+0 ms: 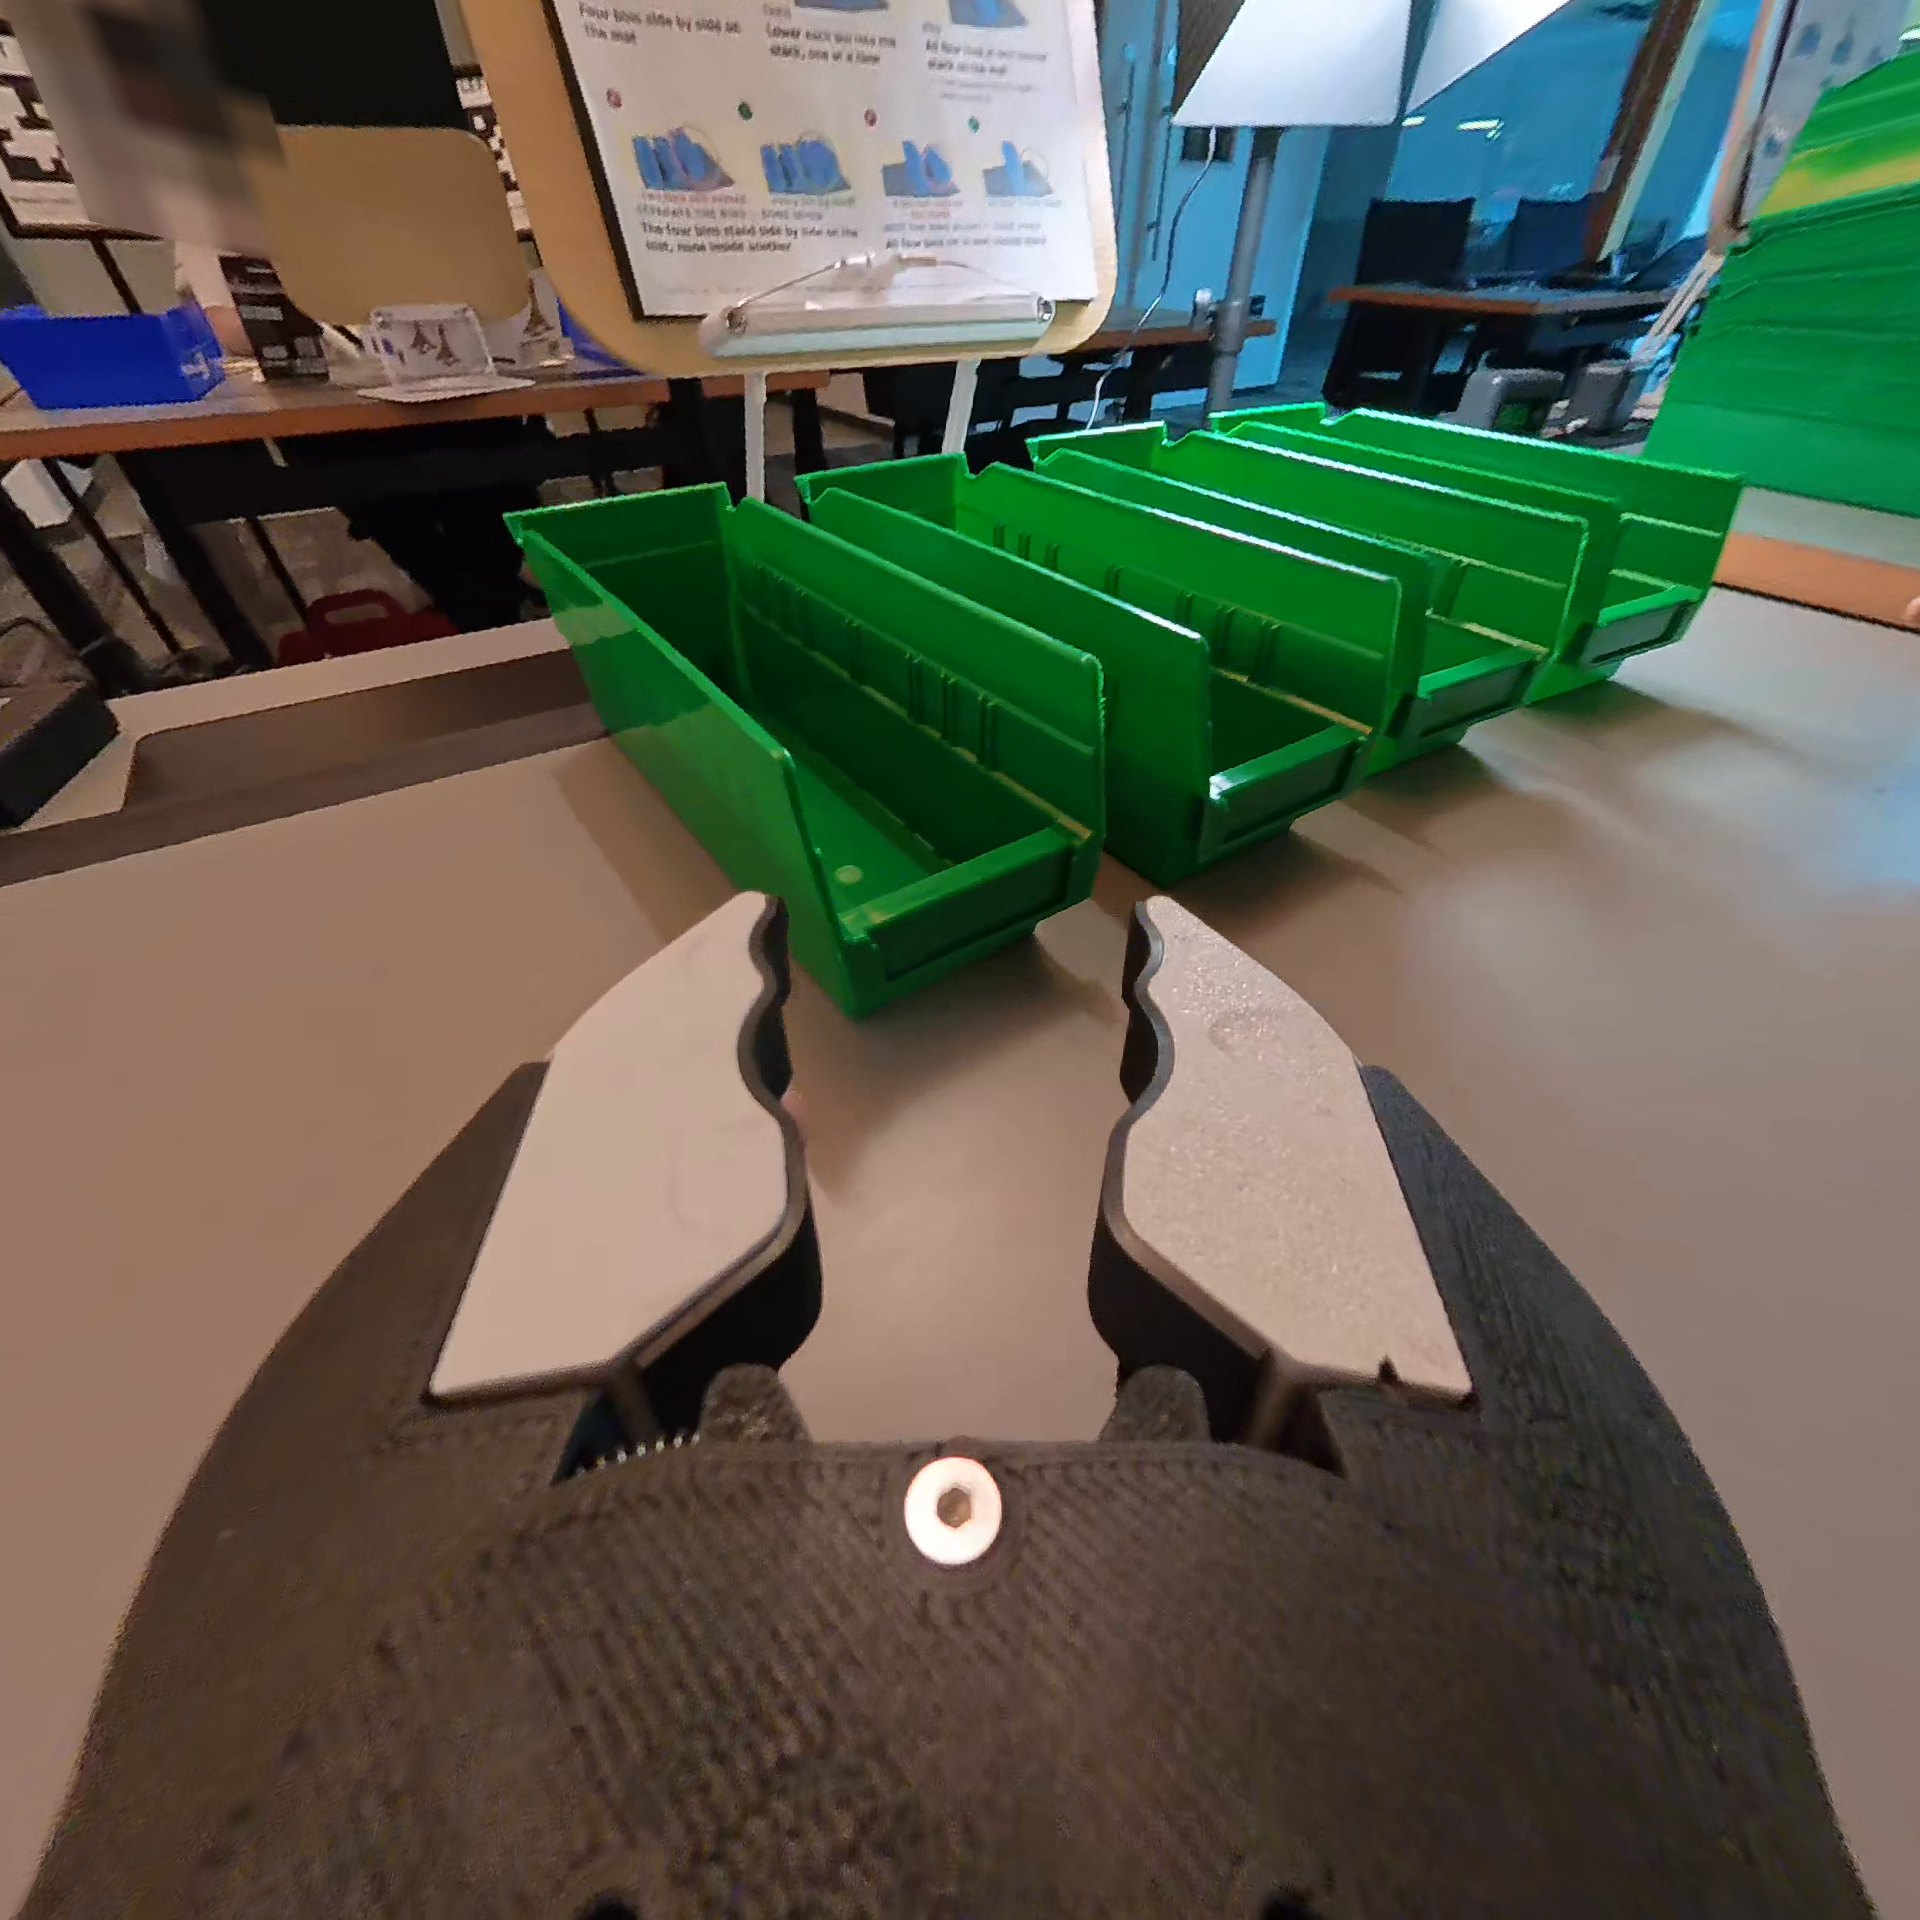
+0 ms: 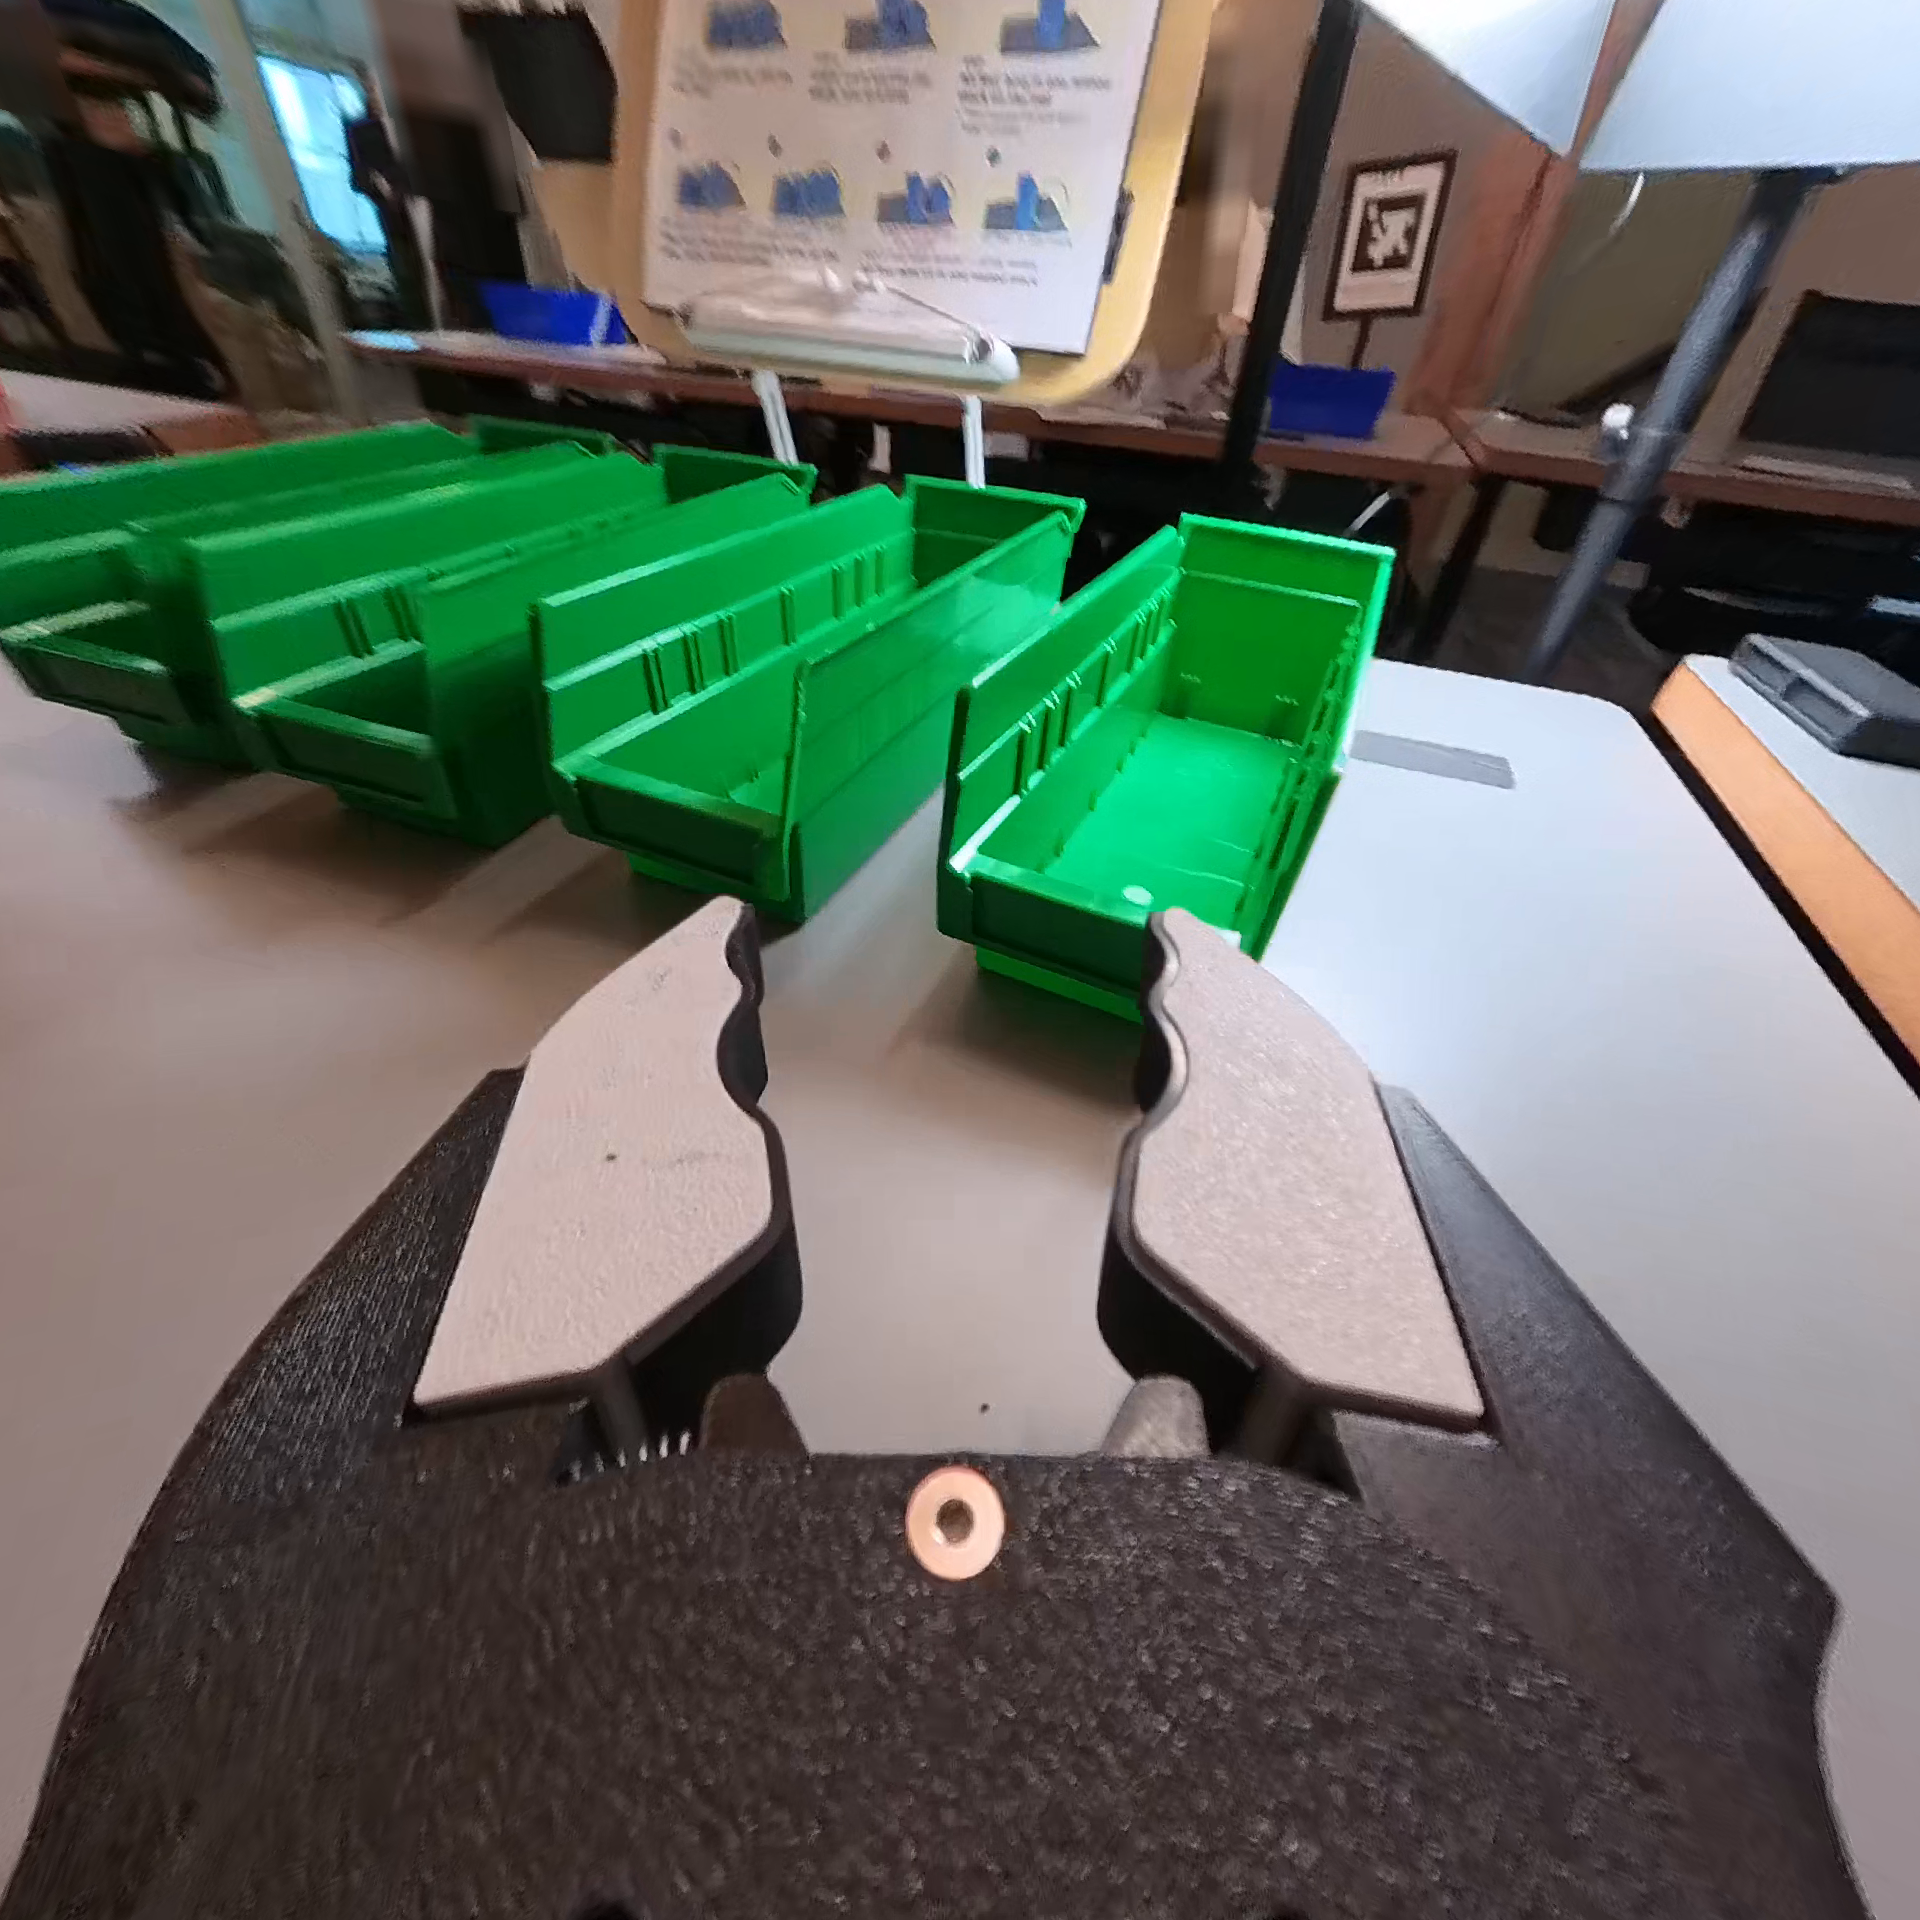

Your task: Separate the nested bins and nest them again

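Several long green bins stand side by side on the grey table, none inside another. In the left wrist view the leftmost bin [image 1: 831, 727] is nearest, with the others [image 1: 1299, 623] in a row to its right. My left gripper [image 1: 951, 935] is open and empty, just short of that bin's front end. In the right wrist view the rightmost bin [image 2: 1153, 769] stands a little apart from its neighbour [image 2: 769, 717]. My right gripper [image 2: 951, 935] is open and empty, just short of the rightmost bin's front lip.
An instruction sheet on a clipboard stand [image 1: 852, 166] rises behind the bins, also in the right wrist view [image 2: 894, 177]. The grey table [image 2: 1558, 1039] ends at the right, beside a second table with an orange edge [image 2: 1787, 862]. Blue bins [image 1: 104, 353] sit on a far desk.
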